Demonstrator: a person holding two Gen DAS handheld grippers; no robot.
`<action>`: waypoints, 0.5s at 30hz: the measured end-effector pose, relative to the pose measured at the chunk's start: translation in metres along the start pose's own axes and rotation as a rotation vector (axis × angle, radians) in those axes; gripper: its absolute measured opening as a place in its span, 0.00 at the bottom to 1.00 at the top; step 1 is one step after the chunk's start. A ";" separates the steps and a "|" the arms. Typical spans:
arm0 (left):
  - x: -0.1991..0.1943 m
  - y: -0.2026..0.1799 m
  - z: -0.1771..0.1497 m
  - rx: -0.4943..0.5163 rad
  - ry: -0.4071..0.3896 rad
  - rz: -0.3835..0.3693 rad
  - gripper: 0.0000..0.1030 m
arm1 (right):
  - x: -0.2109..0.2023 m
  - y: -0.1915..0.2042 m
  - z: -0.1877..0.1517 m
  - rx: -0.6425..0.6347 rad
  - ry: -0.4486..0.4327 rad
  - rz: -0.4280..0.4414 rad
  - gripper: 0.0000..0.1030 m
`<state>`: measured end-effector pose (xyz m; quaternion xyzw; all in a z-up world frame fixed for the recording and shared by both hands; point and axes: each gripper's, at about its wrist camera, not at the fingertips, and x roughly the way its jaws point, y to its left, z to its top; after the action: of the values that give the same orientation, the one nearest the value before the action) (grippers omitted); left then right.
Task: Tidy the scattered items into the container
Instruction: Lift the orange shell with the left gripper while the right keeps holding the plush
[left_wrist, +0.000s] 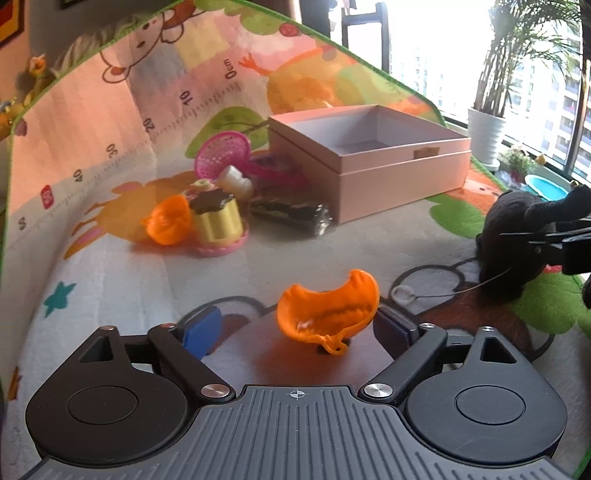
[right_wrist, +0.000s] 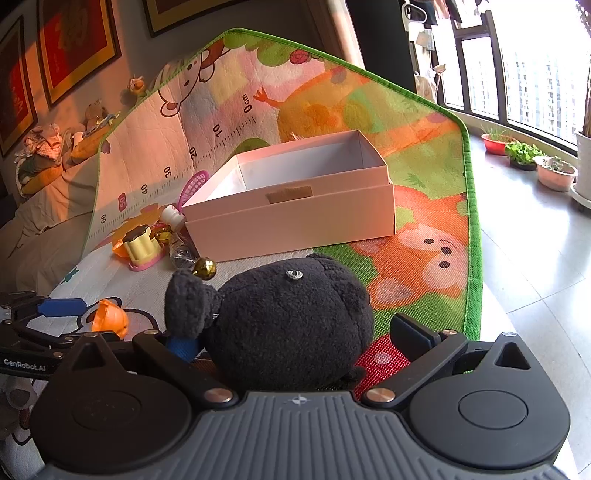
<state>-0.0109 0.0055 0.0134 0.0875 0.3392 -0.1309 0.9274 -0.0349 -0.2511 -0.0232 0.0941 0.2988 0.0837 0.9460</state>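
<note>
Our left tongs (left_wrist: 299, 332) tilt downward with the jaws spread wide, pads pressing on nothing. Our right tongs (right_wrist: 299, 341) also tilt downward, jaws wide apart. In the right wrist view the left tongs (right_wrist: 70, 314) sit just to the left.

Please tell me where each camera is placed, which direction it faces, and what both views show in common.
Left wrist: sits on the left claw, faces forward and down over the mat at an orange shell between its open fingers; the right claw's tip shows at the right edge.
Right wrist: sits on the right claw, faces forward and down at a black plush between its fingers; the left claw shows at the left edge.
Shared: the pink box, toy pile, shell, plush, mat.
</note>
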 end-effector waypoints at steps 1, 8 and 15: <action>-0.001 0.002 -0.001 -0.003 0.001 -0.005 0.91 | 0.000 0.000 0.000 0.000 0.000 0.000 1.00; 0.004 -0.005 0.001 0.006 -0.012 -0.079 0.91 | 0.006 0.003 0.003 -0.033 0.039 0.015 1.00; 0.014 -0.014 0.002 0.018 0.007 -0.078 0.75 | 0.016 0.019 0.009 -0.221 0.061 0.042 1.00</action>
<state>-0.0036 -0.0106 0.0043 0.0828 0.3443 -0.1697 0.9197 -0.0189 -0.2304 -0.0198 -0.0070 0.3142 0.1388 0.9391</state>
